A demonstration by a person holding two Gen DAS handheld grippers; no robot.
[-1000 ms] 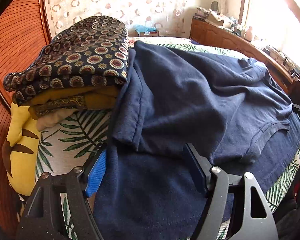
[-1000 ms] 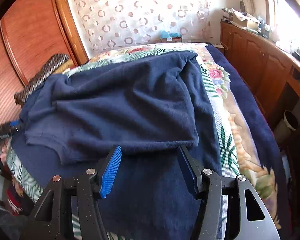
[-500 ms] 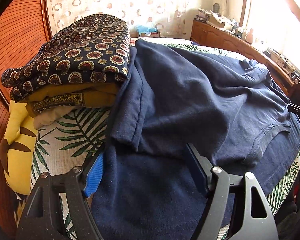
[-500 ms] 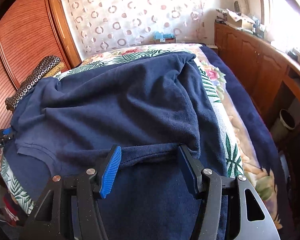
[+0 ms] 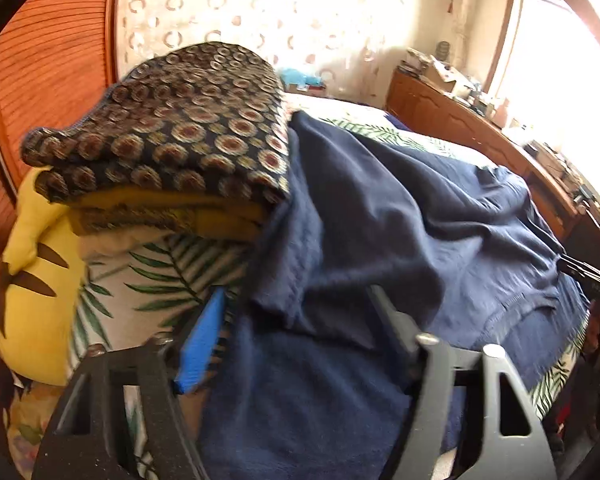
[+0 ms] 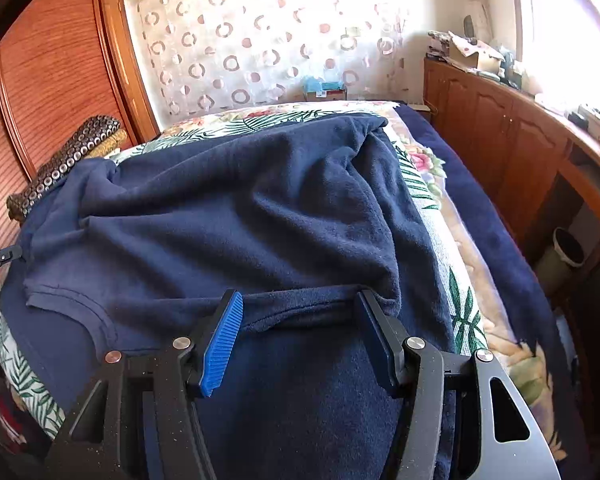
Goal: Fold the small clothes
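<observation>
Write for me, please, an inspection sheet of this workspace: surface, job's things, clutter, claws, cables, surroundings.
Surface: bed with a leaf-print cover, a dark blue blanket under the work.
Job's things: navy shirt spread out and wrinkled, not yet folded; its near edge lies between the fingers of both claws.
Clutter: stack of folded clothes touching the shirt's side; yellow pillow below the stack.
Claws: left claw open around a shirt edge; right claw open, hem between its fingers.
Cables: nothing seen.
Surroundings: wooden wardrobe, patterned curtain, wooden cabinet with small things on top, bin on the floor, bright window.
</observation>
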